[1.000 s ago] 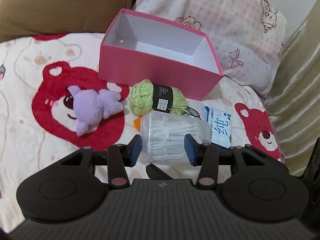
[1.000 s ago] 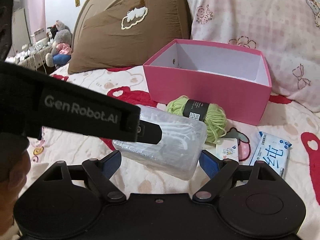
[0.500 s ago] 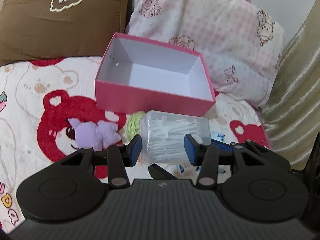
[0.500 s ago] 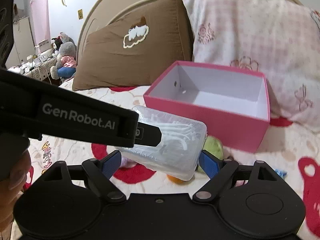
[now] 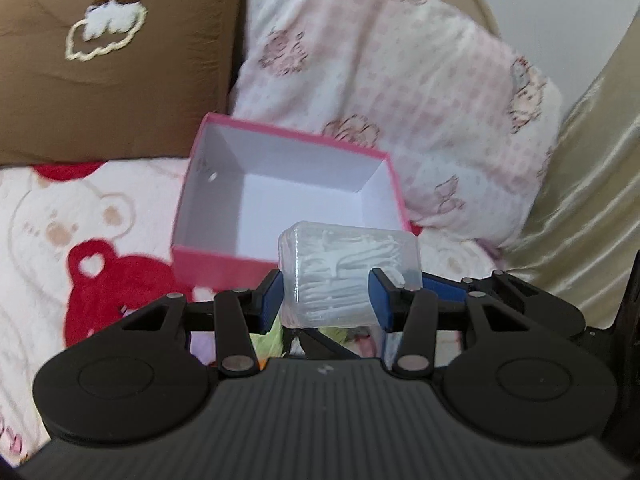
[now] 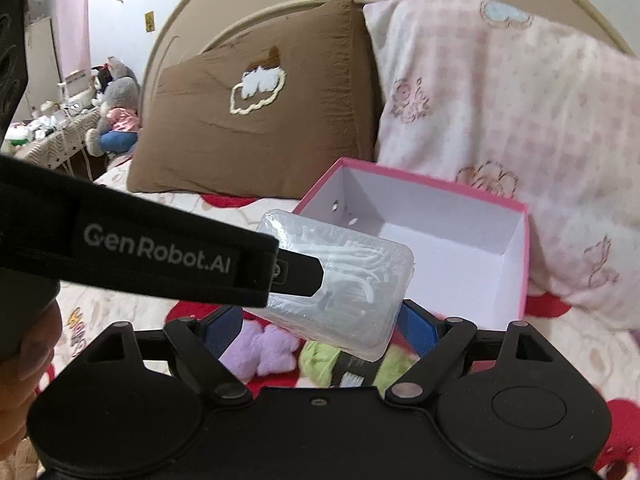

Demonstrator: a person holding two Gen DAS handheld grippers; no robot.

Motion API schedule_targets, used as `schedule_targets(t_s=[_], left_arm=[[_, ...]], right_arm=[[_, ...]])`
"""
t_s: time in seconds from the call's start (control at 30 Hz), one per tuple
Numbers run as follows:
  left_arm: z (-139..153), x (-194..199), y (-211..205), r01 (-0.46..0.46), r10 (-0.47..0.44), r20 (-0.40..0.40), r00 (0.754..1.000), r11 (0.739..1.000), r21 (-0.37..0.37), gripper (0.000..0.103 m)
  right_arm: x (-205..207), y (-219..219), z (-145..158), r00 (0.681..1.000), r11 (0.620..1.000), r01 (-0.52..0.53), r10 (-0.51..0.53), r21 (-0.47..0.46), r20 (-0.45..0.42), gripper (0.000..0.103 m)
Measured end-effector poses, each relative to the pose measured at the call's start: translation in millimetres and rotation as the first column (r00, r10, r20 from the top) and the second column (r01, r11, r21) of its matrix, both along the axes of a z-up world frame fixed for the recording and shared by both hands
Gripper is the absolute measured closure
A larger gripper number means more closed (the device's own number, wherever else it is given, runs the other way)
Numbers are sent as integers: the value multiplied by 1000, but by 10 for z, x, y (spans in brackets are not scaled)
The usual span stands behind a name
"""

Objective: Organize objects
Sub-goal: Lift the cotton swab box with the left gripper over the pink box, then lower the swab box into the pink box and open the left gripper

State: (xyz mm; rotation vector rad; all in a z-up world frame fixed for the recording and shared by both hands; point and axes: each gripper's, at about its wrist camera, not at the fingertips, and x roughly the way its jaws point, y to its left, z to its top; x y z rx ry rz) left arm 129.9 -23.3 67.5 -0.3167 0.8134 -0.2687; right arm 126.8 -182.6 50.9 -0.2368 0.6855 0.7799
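- The left gripper (image 5: 325, 295) has its blue fingers (image 5: 270, 294) pinching the clear floss pick box (image 5: 349, 276) from both sides, up in the air right at the near wall of the pink box (image 5: 224, 266).
- The right gripper (image 6: 318, 326) has its fingers spread wide, gripping nothing, just below the clear box.
- Purple plush (image 6: 262, 346) and green yarn (image 6: 320, 360) lie on the blanket in front of the pink box.
- Brown pillow (image 5: 100, 60) and pink pillow (image 5: 400, 100) sit behind the pink box.
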Motion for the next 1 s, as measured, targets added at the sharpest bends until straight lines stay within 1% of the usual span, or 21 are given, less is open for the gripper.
schedule_targets(t_s=[0.07, 0.13, 0.23, 0.3, 0.37, 0.47, 0.67, 0.77, 0.8, 0.87, 0.9, 1.0], left_arm=[[6, 78, 50, 29, -28, 31, 999, 999, -22, 58], [-4, 174, 113, 32, -30, 32, 999, 998, -57, 58], [-51, 342, 138, 40, -39, 10, 999, 995, -91, 58], [-112, 433, 117, 46, -47, -10, 999, 994, -102, 58], [-164, 535, 85, 32, -34, -15, 999, 994, -103, 58], [-234, 710, 25, 26, -29, -31, 999, 994, -102, 58], [-331, 1065, -78, 14, -16, -17, 1000, 994, -106, 59], [-401, 1290, -135, 12, -14, -22, 1000, 994, -113, 60], [-425, 1361, -155, 11, -13, -23, 1000, 994, -111, 60], [-493, 1521, -192, 6, -8, -27, 1000, 994, -109, 60], [-533, 1595, -208, 3, -7, -33, 999, 994, -111, 58], [-705, 1848, -234, -3, -5, -65, 998, 992, -127, 58]], right_arm=[[43, 16, 74, 999, 1000, 8, -7, -13, 31, 15], [114, 22, 153, 999, 1000, 5, -4, -13, 51, 15], [250, 41, 192, 999, 1000, -1, 0, 4, 49, 15], [313, 63, 181, 997, 1000, 7, -7, 6, 74, 15], [392, 73, 163, 995, 1000, 14, -15, 9, 98, 15], [543, 89, 85, 995, 999, 31, -32, 7, 89, 18], [896, 31, -42, 996, 998, 63, -65, 33, 66, 24], [1092, 23, -87, 996, 998, 66, -68, 25, 65, 28], [1174, 11, -110, 996, 997, 71, -72, 24, 57, 29], [1331, 5, -162, 996, 996, 80, -80, 27, 26, 33], [1413, 3, -196, 996, 996, 86, -86, 27, 11, 33], [1611, 28, -304, 995, 995, 97, -97, 9, -17, 36]])
